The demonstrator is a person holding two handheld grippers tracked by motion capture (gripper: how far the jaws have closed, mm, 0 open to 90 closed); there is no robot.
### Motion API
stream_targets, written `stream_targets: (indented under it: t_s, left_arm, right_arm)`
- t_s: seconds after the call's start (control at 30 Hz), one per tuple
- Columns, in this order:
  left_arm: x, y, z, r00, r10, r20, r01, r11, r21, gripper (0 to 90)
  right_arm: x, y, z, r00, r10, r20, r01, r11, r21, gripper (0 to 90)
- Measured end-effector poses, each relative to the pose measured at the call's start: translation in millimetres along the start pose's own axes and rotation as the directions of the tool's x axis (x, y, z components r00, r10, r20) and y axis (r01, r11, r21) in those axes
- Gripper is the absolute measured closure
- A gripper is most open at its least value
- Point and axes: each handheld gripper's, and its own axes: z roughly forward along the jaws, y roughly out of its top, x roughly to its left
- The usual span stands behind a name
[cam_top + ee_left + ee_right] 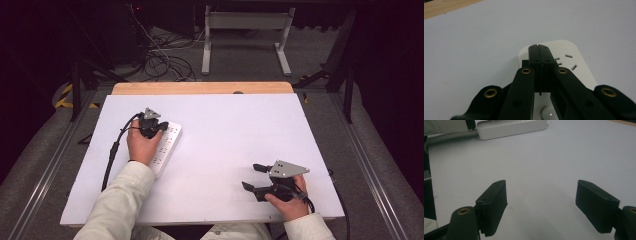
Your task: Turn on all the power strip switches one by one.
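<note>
A white power strip (169,142) lies on the left part of the white table top (225,130), its sockets facing up. My left gripper (159,127) rests over its far end, held from behind by a hand. In the left gripper view the jaws of my left gripper (539,46) are pressed flat together above the power strip (579,60), with nothing visible between them. My right gripper (251,176) sits low near the table's front right, jaws wide apart. In the right gripper view my right gripper (540,195) spans bare table, and the power strip (511,127) lies far off.
The power strip's grey cord (451,136) runs off its near end. A round button (547,113) sits on the strip under my left gripper. A wooden edge (200,88) borders the table's far side. Cables and a white frame (245,30) stand on the floor beyond.
</note>
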Motion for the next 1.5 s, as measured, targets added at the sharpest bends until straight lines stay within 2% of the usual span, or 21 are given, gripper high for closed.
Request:
stream_targets:
  t_s: [0.1,0.17,0.2,0.27,0.37,0.4,0.43,0.53,0.57,0.67,0.77,0.83,0.9,1.0,1.07,1.1,1.13,1.23,1.27,1.37,1.5]
  left_arm:
    - [-0.5,0.4,-0.7,1.0000,0.002,-0.008,-0.002,1.0000,0.010,90.0]
    - [-0.1,0.4,-2.0,0.9993,0.015,-0.034,-0.015,0.9997,0.022,90.0]
    - [0.8,-0.2,-2.2,0.9995,0.016,-0.026,-0.015,0.9997,0.020,90.0]
    - [2.7,-1.6,-1.9,0.9997,-0.024,-0.009,0.024,0.9997,0.005,90.0]
    - [-0.1,-1.2,-2.0,0.9997,0.000,-0.025,0.000,0.9999,0.010,90.0]
    - [-0.8,-1.1,-1.5,0.9999,0.000,-0.016,0.001,1.0000,0.006,90.0]
    - [-1.1,-1.1,-0.6,0.9999,-0.004,0.011,0.004,1.0000,0.000,90.0]
    - [-8.3,0.5,0.3,0.9968,0.070,-0.037,-0.070,0.9975,0.011,90.0]
    - [-9.1,0.5,0.4,0.9965,0.072,-0.042,-0.071,0.9974,0.013,90.0]
    - [-6.8,0.4,0.4,0.9985,0.049,-0.025,-0.049,0.9987,0.012,90.0]
    - [-5.7,0.9,0.6,0.9982,0.036,-0.048,-0.036,0.9992,0.021,90.0]
    - [-3.6,0.6,0.9,0.9990,0.017,-0.041,-0.016,0.9997,0.017,90.0]
    - [-4.6,-0.1,0.9,0.9992,0.013,-0.038,-0.013,0.9998,0.017,90.0]
    - [-5.4,0.1,0.9,0.9986,0.028,-0.045,-0.028,0.9995,0.015,90.0]
    - [-3.6,1.2,-1.2,0.9988,0.031,-0.037,-0.031,0.9995,0.011,90.0]
    - [-2.6,1.7,-3.3,0.9995,0.015,-0.027,-0.014,0.9998,0.010,90.0]
    - [-1.1,2.9,-6.5,0.9997,0.016,-0.018,-0.015,0.9997,0.017,90.0]
    - [-1.4,6.2,-18.8,0.9995,0.030,0.012,-0.030,0.9993,-0.024,90.0]
    - [-2.4,7.5,-23.2,0.9991,0.024,0.034,-0.023,0.9990,-0.037,90.0]
    - [-5.5,10.2,-34.3,0.9977,0.053,0.043,-0.050,0.9971,-0.056,90.0]
    - [-9.5,11.6,-48.3,0.9953,0.069,0.068,-0.064,0.9948,-0.080,90.0]
  right_arm:
    - [0.1,0.0,0.4,1.0000,0.000,-0.001,0.000,1.000,0.002,26.0]
    - [0.1,0.0,0.8,1.0000,-0.001,-0.001,0.001,1.000,0.005,26.0]
    - [0.2,0.0,0.7,1.0000,0.000,-0.002,0.000,1.000,0.005,25.9]
    - [0.3,-0.1,0.8,1.0000,0.000,-0.002,0.000,1.000,0.004,25.9]
    - [0.4,0.0,1.2,1.0000,-0.002,-0.003,0.002,1.000,0.005,25.9]
    - [0.5,0.0,1.2,1.0000,-0.001,-0.003,0.001,1.000,0.006,25.9]
    - [0.4,0.0,1.3,1.0000,-0.001,-0.002,0.001,1.000,0.007,25.9]
    - [0.2,0.0,1.8,1.0000,-0.001,-0.001,0.001,1.000,0.009,25.9]
    - [0.2,-0.1,1.8,1.0000,-0.002,-0.002,0.002,1.000,0.010,26.0]
    - [0.1,-0.3,0.9,1.0000,0.002,-0.001,-0.002,1.000,0.006,25.9]
    - [-0.4,-0.7,0.6,1.0000,0.005,-0.003,-0.005,1.000,0.005,25.9]
    - [-0.1,-0.7,0.5,1.0000,0.004,-0.004,-0.004,1.000,0.004,25.9]
    - [-0.1,-0.7,0.5,1.0000,0.003,-0.004,-0.003,1.000,0.005,25.9]
    - [-0.8,-0.7,1.2,1.0000,0.003,-0.004,-0.003,1.000,0.007,25.9]
    - [-0.9,-0.5,0.1,1.0000,0.004,-0.001,-0.004,1.000,0.001,25.9]
    - [-0.9,-0.5,0.1,1.0000,0.004,-0.001,-0.004,1.000,0.001,25.9]
    - [-1.1,-0.5,-0.3,1.0000,0.005,0.000,-0.005,1.000,0.000,25.9]
    - [-2.2,-0.3,-0.2,1.0000,0.009,0.003,-0.009,1.000,-0.001,25.9]
    - [-2.1,-0.2,0.1,0.9999,0.010,0.004,-0.010,1.000,0.000,25.8]
    - [-1.8,0.1,0.1,0.9999,0.009,0.006,-0.009,1.000,-0.001,25.9]
    - [-0.7,0.6,-0.2,0.9999,0.008,0.008,-0.008,1.000,-0.006,25.8]
